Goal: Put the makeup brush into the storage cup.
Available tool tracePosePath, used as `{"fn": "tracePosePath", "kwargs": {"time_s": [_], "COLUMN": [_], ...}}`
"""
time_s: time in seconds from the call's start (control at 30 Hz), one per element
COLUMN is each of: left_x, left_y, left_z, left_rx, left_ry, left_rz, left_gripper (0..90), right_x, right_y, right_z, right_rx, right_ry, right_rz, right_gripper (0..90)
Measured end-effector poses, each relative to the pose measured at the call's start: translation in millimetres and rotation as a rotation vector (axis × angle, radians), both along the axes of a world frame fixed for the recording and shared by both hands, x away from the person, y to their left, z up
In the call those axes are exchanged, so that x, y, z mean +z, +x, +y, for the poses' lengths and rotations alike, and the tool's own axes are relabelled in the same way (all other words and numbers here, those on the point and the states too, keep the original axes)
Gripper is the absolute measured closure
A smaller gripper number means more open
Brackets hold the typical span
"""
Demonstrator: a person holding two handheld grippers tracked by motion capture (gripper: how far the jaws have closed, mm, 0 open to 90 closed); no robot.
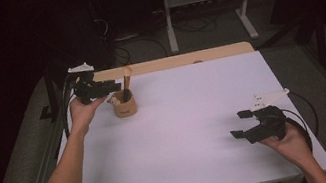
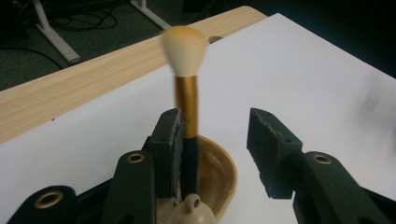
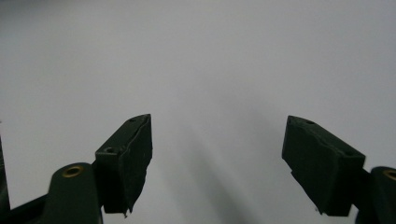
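A white worktop (image 1: pixel 193 132) has a pale wooden strip (image 1: pixel 181 60) along its far edge. Beyond it, on the dim grey floor (image 1: pixel 221 30), stand a white frame's legs (image 1: pixel 169 19) among loose dark cables (image 1: pixel 142 42).

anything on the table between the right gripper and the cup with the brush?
Nothing. In the high view, bare white table runs from the right gripper to the cup holding the brush.

Blurred brush head (image 2: pixel 183 50); cup (image 2: pixel 219 179) edge-cropped.
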State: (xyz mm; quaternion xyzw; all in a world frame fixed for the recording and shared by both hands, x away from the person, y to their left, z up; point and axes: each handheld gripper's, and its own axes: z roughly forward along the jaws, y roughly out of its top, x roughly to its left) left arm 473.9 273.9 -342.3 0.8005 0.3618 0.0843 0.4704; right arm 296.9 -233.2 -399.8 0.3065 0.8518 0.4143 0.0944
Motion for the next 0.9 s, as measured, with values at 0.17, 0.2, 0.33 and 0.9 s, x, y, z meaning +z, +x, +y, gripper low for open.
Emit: {"fn": "tracePosePath", "kwargs": {"time_s": [0.17, 0.2, 0.33, 0.9], "left_x": [1.3, 1.1, 1.3, 3.3], "left_y": [-8.6, -10.4, -15.4, -36.9], "left_z": [-1.8, -2.3, -2.5, -8.0], "left_rx": [-0.005, -0.004, -0.018, -0.046], "left_ry": [0.011, 0.002, 0.018, 0.037], "left_rz": [-0.015, -0.012, -0.002, -0.025], "left_gripper": [53.2, 52.8, 51.8, 48.8], "right_x": [0.3, 0.9, 1.3, 0.9], "right_y": [0.6, 0.2, 0.7, 1.8], "right_z": [-2.8, -3.1, -5.2, -7.8], "right_rx": [-0.017, -0.026, -0.035, -0.066], "right_ry": [0.002, 0.002, 0.005, 0.012], "right_rz": [-0.015, -0.008, -0.020, -0.031], "right_gripper": [23.2, 22.5, 22.1, 20.7]}}
